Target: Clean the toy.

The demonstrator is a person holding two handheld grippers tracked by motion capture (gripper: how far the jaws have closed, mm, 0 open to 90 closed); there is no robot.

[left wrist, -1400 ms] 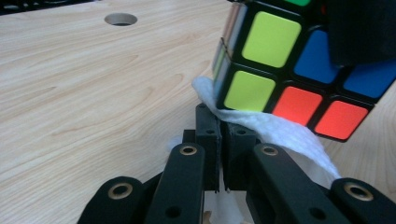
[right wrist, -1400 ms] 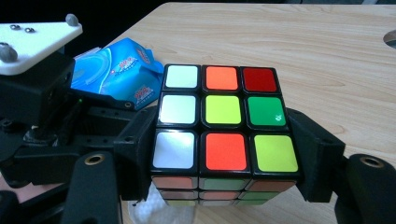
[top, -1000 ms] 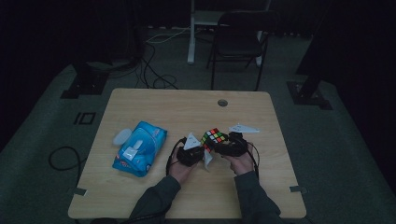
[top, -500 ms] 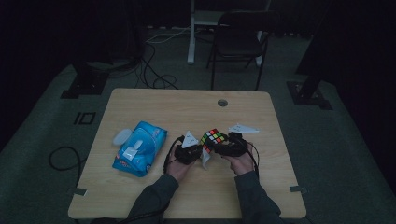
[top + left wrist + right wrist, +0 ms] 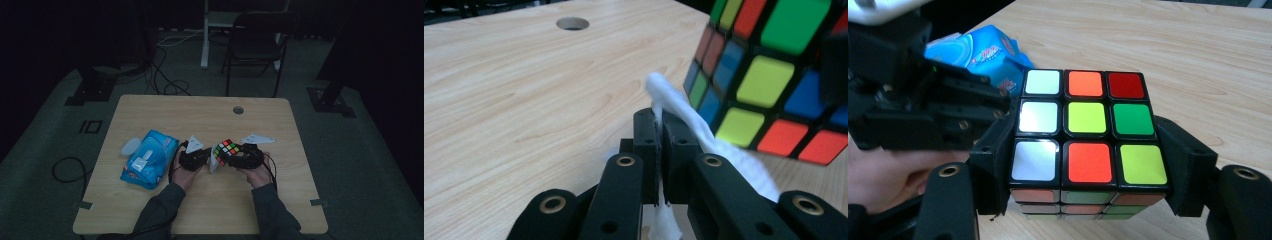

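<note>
A scrambled colour cube [image 5: 227,150] is held just above the wooden table [image 5: 200,115], with my right gripper [image 5: 236,159] shut on it. In the right gripper view the two black jaws clamp the cube [image 5: 1085,120] on its left and right sides, white, orange, red, yellow and green squares facing up. My left gripper [image 5: 207,161] is shut on a white wipe [image 5: 214,166]. Its jaws pinch the wipe [image 5: 684,112] in the left gripper view, and the wipe lies against the lower side of the cube [image 5: 774,70]. The left gripper's body [image 5: 923,110] is close beside the cube.
A blue pack of wet wipes [image 5: 150,159] lies on the table left of my hands, a small white lid [image 5: 131,146] beside it. A cable hole [image 5: 238,110] sits near the far edge. A chair [image 5: 255,45] and stand legs are on the floor beyond.
My left gripper with the wipe has shifted a little to the left along the cube. The right gripper and the cube have stayed still.
</note>
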